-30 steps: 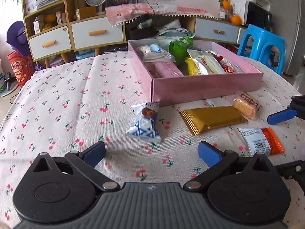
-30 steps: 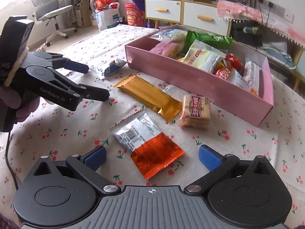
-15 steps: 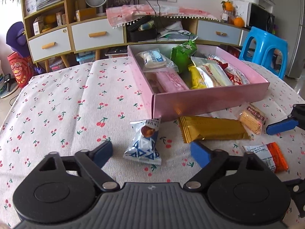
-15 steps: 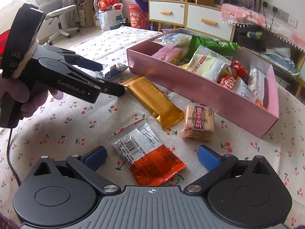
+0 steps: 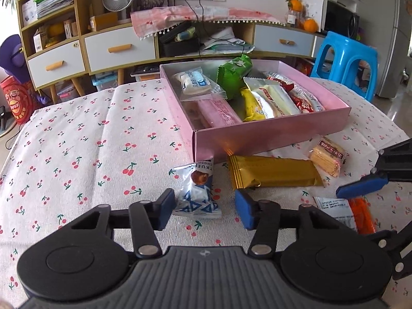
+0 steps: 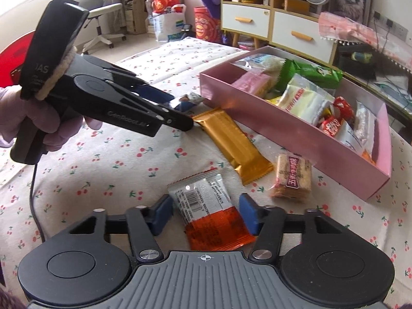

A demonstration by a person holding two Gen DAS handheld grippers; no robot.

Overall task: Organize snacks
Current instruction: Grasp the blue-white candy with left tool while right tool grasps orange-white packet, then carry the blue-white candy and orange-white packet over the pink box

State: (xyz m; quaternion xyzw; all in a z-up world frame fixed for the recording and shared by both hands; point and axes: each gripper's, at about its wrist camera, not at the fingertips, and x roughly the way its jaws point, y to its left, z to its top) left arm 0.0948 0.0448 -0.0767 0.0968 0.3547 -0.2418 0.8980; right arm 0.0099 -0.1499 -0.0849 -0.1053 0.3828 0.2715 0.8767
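A pink box [image 5: 270,135] [image 6: 296,131] holds several snack packets. On the cherry-print cloth in front of it lie a blue-and-white truffle packet [image 5: 197,191] [image 6: 186,100], a gold bar [image 5: 273,171] [image 6: 233,143], a cracker pack [image 5: 327,155] [image 6: 292,177] and an orange-and-white packet [image 6: 211,209] [image 5: 345,212]. My left gripper [image 5: 204,207] [image 6: 177,113] is open, its pads either side of the truffle packet's near end. My right gripper [image 6: 204,216] is open around the orange-and-white packet; one blue pad shows in the left wrist view [image 5: 360,188].
Beyond the table's far edge stand a wooden drawer cabinet [image 5: 103,49] and a blue plastic stool [image 5: 347,61]. An office chair [image 6: 95,15] and bags stand on the floor to the left. Bare cloth [image 5: 77,141] lies left of the box.
Both grippers have moved forward and narrowed. The left one now straddles the truffle packet; the right one now straddles the orange-and-white packet.
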